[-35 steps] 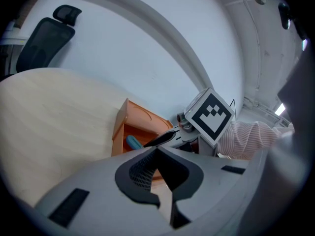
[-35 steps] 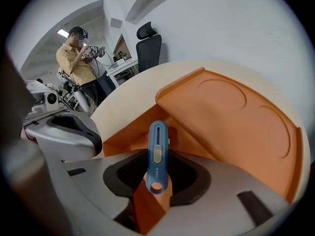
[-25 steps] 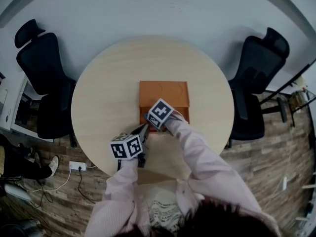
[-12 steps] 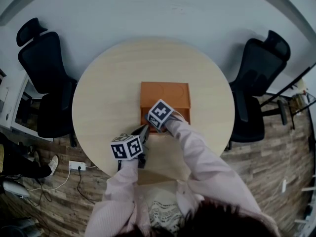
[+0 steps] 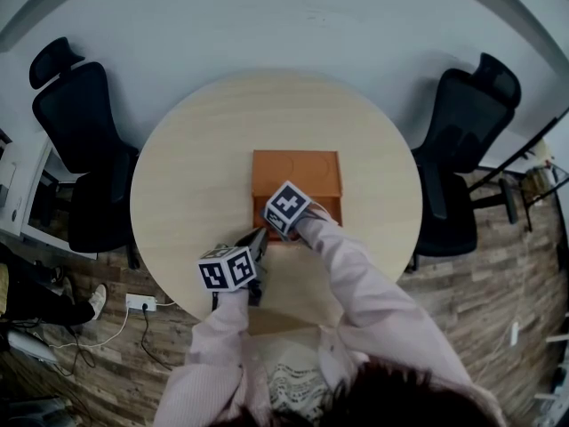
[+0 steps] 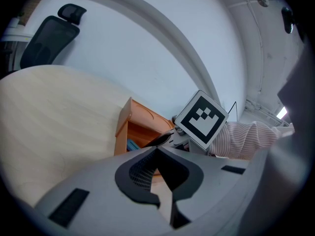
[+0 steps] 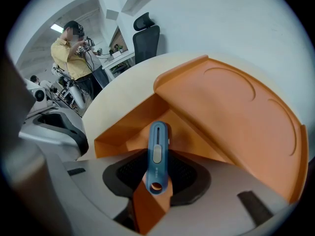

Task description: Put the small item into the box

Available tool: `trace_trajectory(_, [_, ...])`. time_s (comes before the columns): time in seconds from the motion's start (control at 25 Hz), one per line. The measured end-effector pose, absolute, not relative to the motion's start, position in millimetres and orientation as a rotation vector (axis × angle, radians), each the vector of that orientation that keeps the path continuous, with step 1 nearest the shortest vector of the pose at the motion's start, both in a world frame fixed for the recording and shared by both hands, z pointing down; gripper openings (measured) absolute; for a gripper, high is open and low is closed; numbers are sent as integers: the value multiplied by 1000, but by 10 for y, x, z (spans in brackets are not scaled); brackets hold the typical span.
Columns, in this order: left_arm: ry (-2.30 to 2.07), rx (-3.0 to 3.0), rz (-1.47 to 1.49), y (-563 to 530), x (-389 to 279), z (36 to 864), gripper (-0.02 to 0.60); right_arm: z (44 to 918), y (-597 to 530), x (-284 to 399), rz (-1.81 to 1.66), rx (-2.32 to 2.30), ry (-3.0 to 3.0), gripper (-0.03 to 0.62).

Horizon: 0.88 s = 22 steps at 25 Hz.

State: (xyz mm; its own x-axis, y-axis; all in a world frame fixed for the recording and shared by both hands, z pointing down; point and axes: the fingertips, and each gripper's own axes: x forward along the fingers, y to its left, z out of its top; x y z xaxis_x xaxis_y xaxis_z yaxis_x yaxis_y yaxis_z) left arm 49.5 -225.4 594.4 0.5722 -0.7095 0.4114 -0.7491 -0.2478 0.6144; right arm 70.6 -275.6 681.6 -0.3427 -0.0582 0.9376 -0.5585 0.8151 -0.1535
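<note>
Pale round table (image 5: 191, 149) fills the middle of your head view, with a black office chair (image 5: 76, 118) at its left edge and a second black chair (image 5: 462, 127) at its right, both on a wood-plank floor. A white power strip (image 5: 140, 300) lies on that floor near the left chair.

The orange box (image 5: 298, 169) sits at the table's centre, lying so that its open side faces you.

Your right gripper (image 7: 157, 173) is pushed up to that opening. Its jaws stand fairly wide, and the small blue retractable cutter (image 7: 157, 154) lies lengthwise between them. The cutter's far end is inside the box's mouth, and its near end, the one with the hole, is over the gap between the dark pads. Orange shows beside it on the left, so the pads do not press on it.

Your left gripper (image 6: 157, 151) hangs over the table just beside the box, at your near left, angled toward the opening. Its jaws are closed together with nothing between them. From its camera you can see the right gripper's marker cube (image 6: 201, 120) at the box front and a striped pink sleeve (image 6: 246, 139) behind it.

In the right gripper view, a person in a yellow shirt (image 7: 74, 50) stands well beyond the table.
</note>
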Motion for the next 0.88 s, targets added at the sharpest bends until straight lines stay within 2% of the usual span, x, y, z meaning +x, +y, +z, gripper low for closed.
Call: trace_trajectory(0.88, [-1169, 1986, 46, -2246, 480, 5939, 15, 6812, -2748, 696, 579, 504, -1892, 176])
